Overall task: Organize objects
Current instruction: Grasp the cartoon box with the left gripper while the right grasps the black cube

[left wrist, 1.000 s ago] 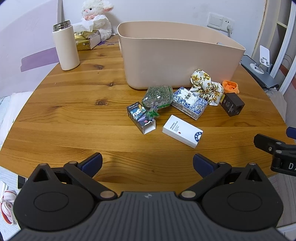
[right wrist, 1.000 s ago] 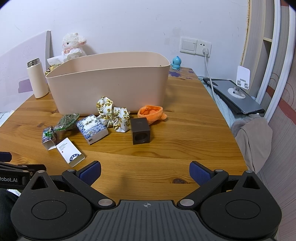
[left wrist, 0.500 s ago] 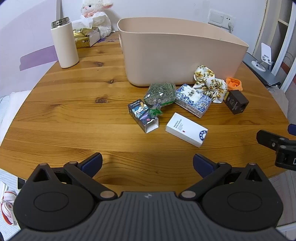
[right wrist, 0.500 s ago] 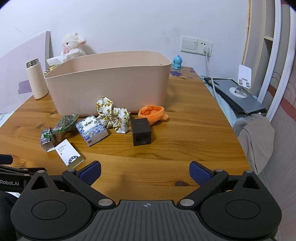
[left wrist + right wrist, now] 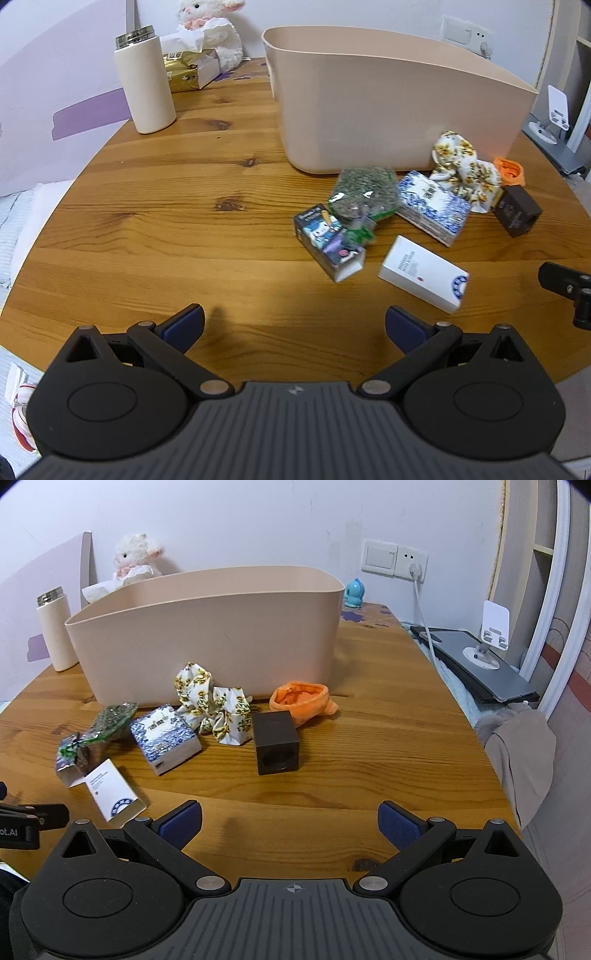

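Left wrist view: left gripper [image 5: 294, 320] gapes wide, empty, short of the white box [image 5: 424, 273]; right gripper [image 5: 290, 819] likewise, before the cube [image 5: 276, 743]. Clutter sits touching outside the bin [image 5: 388, 99]; a careless grab may shove neighbours.

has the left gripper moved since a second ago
Yes. The left gripper has moved forward toward the bin; the bin and white box look larger and nearer.

Left claw [image 5: 22, 821] body: partial print "ot.AI"; box labels unreadable.
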